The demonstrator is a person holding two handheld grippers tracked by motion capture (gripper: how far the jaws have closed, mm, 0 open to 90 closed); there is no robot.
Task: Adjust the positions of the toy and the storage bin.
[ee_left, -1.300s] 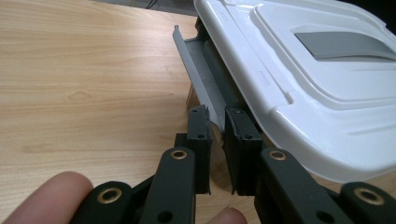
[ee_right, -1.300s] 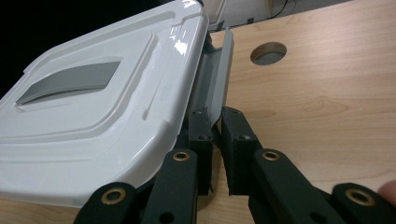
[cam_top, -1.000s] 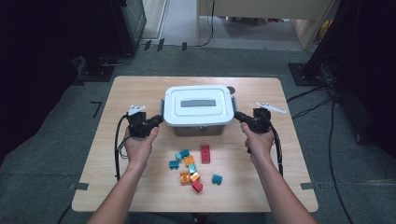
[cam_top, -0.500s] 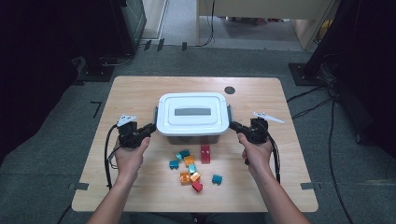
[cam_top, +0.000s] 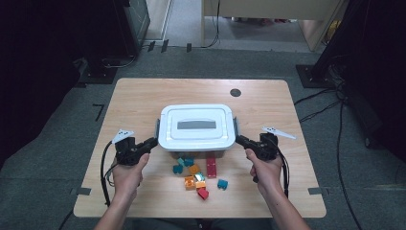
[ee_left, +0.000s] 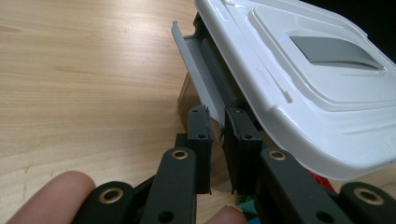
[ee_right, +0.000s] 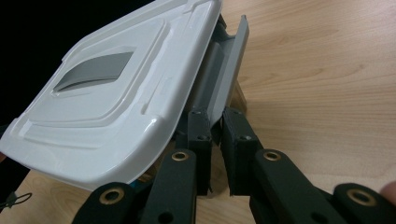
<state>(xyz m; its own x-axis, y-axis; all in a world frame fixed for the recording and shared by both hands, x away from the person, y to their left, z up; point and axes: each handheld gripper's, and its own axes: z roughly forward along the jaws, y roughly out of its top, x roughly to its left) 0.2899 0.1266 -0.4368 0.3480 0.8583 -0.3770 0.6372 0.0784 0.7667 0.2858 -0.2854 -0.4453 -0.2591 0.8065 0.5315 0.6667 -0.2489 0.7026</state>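
While each grey side latch is pinched between closed jaws, the left gripper (cam_top: 152, 142) on the left latch (ee_left: 198, 88) and the right gripper (cam_top: 239, 139) on the right latch (ee_right: 229, 70), the white lidded box (cam_top: 196, 126) is seen nearer the person than a second ago, drawn across the table (cam_top: 139, 100) towards the scattered bricks (cam_top: 198, 172). A pull into working reach is suggested. Ample bare wood is left behind and beside the box; at its near edge the closest bricks are already met, so little room is left for further dragging.
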